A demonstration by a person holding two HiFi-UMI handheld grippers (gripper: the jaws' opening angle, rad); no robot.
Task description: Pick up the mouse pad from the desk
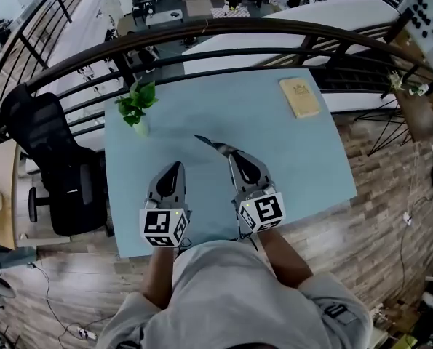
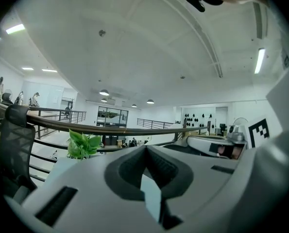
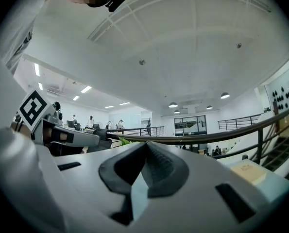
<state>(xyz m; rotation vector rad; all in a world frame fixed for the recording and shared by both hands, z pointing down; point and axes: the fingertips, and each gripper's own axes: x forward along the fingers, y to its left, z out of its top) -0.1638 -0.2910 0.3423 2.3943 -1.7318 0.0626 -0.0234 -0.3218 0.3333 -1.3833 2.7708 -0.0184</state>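
mouse pad (image 1: 211, 144): thin dark sheet, seemingly clear of the desk (image 1: 311, 158), nipped at one edge in the right gripper (image 1: 231, 153), jaws nearly closed
left gripper (image 1: 176, 165): jaws together, empty
risk: edge-only hold; pad could slip, drop

desk (image 1: 289, 158): plain pale blue, no pattern. mouse pad (image 1: 210, 143): dark grey, seen edge-on; any surface pattern cannot be told. left gripper (image 1: 177, 167) and right gripper (image 1: 233, 155): pale grey shells, black lining on the jaws, white cubes bearing black square markers. plant (image 1: 136, 102): bright green leaves. pot (image 1: 141, 128): whitish. notebook (image 1: 300, 97): tan cover with a faint darker print. chair (image 1: 45, 158): black. railing (image 1: 223, 26): dark brown. floor (image 1: 362, 231): brown wood planks in mixed tones. person's top (image 1: 231, 297): light grey. ceiling (image 2: 134, 42): white.
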